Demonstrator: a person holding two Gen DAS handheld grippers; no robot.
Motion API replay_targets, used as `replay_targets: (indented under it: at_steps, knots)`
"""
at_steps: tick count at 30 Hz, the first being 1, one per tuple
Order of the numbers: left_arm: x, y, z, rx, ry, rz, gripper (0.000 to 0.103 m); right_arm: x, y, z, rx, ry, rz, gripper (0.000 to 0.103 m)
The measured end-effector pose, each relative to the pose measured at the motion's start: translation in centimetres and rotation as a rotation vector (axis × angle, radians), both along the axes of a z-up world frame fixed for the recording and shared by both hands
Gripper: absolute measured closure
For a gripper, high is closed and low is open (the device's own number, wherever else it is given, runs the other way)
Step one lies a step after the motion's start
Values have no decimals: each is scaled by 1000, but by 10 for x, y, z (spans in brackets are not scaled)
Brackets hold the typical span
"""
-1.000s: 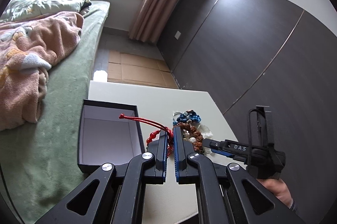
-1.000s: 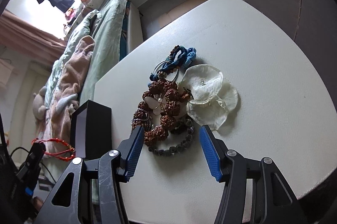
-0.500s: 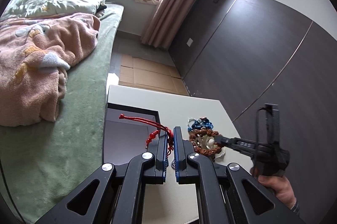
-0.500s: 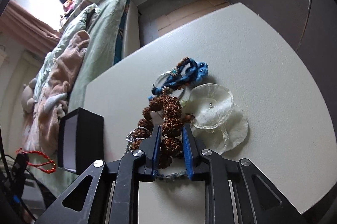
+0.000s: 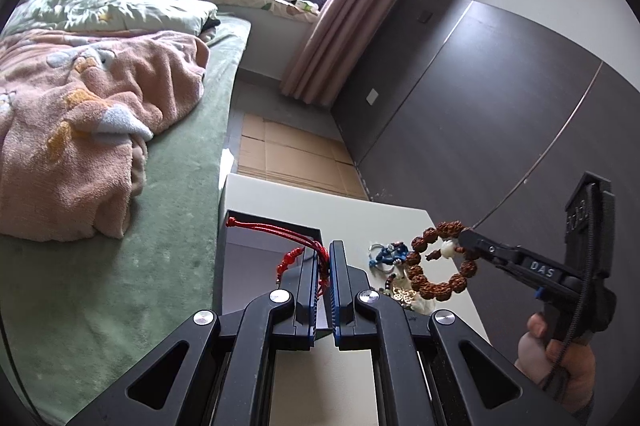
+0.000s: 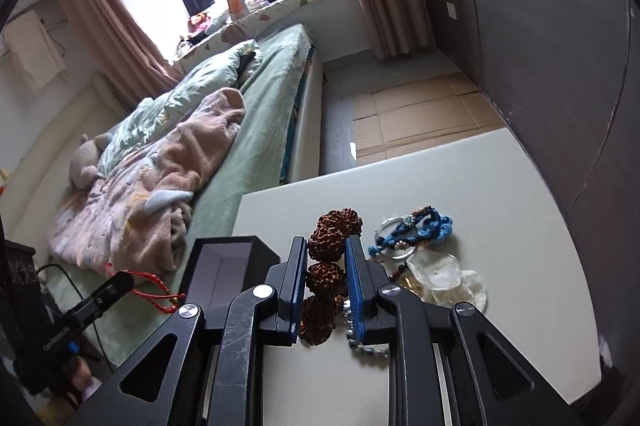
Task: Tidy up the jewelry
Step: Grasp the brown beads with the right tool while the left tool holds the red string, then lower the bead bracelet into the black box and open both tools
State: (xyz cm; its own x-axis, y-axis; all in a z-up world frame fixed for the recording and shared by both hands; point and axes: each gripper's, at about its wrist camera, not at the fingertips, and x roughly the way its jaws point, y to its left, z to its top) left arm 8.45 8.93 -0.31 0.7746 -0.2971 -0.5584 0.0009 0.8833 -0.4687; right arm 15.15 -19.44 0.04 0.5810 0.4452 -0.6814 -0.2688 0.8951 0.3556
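Two grippers are in view, each clamped on jewelry. The left gripper (image 5: 325, 258) is closed on a thin red cord bracelet (image 5: 298, 246), held above the open black box (image 6: 228, 262), a square-walled container with a pale lining. The right gripper (image 6: 326, 268) is closed on a bracelet of knobbly brown seed beads (image 5: 440, 264), gripped between the blue pads and raised clear of the smooth white table (image 6: 500, 186). A blue knotted bracelet (image 6: 416, 230) and translucent shell discs (image 6: 444, 276) lie near the right table edge; the far half is bare.
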Motion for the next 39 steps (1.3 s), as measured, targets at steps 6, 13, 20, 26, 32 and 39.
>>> replay_targets:
  at_steps: [6,13,20,26,32,39]
  knots:
    - [6,9,-1,-14,-2,28,98,4,26,23,3,-45,61,83]
    - [11,28,-1,-32,-7,78,98,15,69,21,66,-9,162,83]
    - [19,28,-5,-31,9,88,98,23,112,-14,190,98,289,82]
    - [25,15,-8,-14,24,57,98,36,107,-49,190,232,246,57]
    - [36,3,-16,-7,92,40,98,29,55,-35,214,178,152,39]
    - [33,-2,-26,-2,166,72,36,19,1,-32,230,183,58,39]
